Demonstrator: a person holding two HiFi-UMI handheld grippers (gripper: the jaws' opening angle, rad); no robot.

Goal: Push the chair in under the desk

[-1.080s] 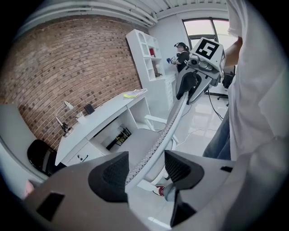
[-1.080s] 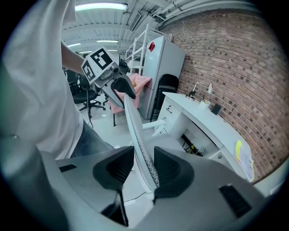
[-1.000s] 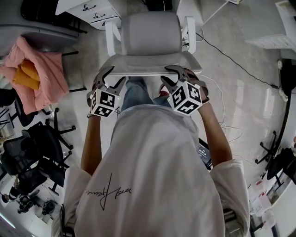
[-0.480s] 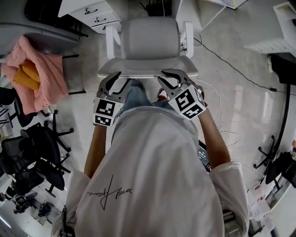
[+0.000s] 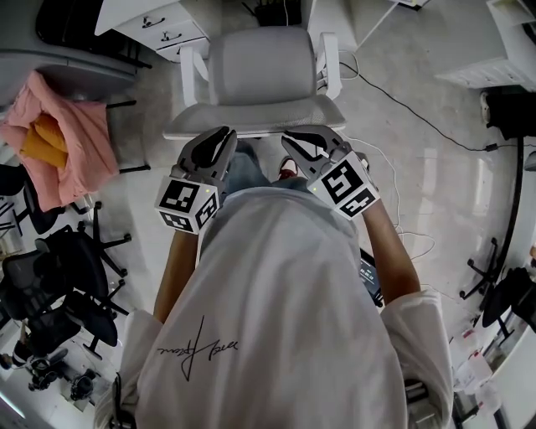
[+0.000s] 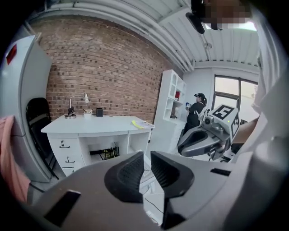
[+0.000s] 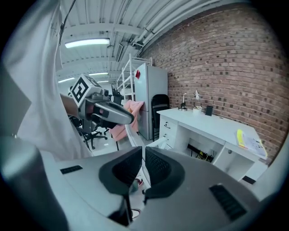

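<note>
The white chair (image 5: 255, 71) stands in front of me in the head view, its back's top edge (image 5: 251, 127) nearest and its seat toward the white desk (image 5: 155, 21) at the top. My left gripper (image 5: 219, 139) and right gripper (image 5: 305, 139) hover just over that top edge, apart from it. Both jaws have just been closing and now stand almost together with only a thin slit and nothing between them, as seen for the left gripper (image 6: 147, 162) and the right gripper (image 7: 143, 158). The desk (image 6: 95, 124) lies ahead against a brick wall.
A pink cloth (image 5: 63, 138) hangs over a chair at the left, with black office chairs (image 5: 54, 281) below it. A cable (image 5: 419, 117) runs over the floor at the right. A white shelf (image 6: 174, 101) and a standing person (image 6: 195, 113) are far right of the desk.
Both grippers have lifted off the chair back's top edge, which their open jaws straddled, and the jaws have closed. The chair now sits a little farther from me.
</note>
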